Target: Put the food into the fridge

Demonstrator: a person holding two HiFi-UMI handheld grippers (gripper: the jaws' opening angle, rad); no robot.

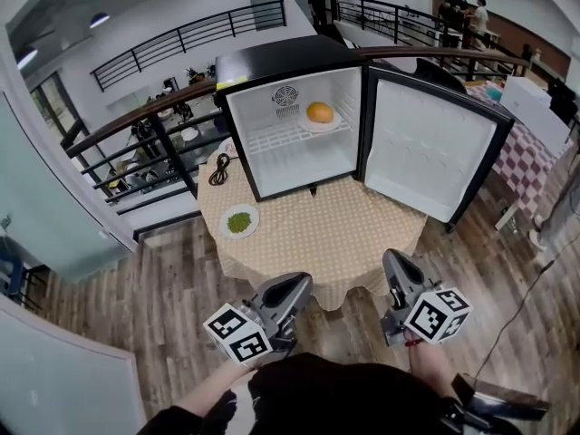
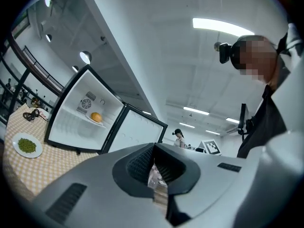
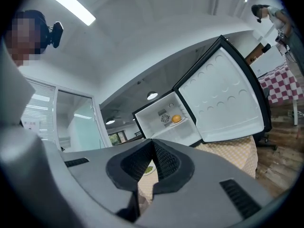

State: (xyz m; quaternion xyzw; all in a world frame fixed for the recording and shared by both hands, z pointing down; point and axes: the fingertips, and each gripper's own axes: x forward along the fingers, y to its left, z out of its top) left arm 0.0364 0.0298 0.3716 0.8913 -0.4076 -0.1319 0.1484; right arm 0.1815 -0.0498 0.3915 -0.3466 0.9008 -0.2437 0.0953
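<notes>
A small black fridge (image 1: 237,71) stands on the round table (image 1: 308,234) with its door (image 1: 430,148) swung open to the right. On its wire shelf lies a plate with an orange bun (image 1: 319,111). A white plate of green food (image 1: 239,222) rests on the table's left side, also seen as the plate of green food (image 2: 27,145). My left gripper (image 1: 297,285) and right gripper (image 1: 391,263) hover below the table's near edge, both shut and holding nothing. The bun (image 3: 176,119) shows in the right gripper view too.
A black cable (image 1: 219,169) lies coiled on the table left of the fridge. Dark railings (image 1: 136,125) run behind the table. A table with a checked cloth (image 1: 530,152) stands at the right. People stand far back (image 1: 317,3). Wooden floor surrounds the table.
</notes>
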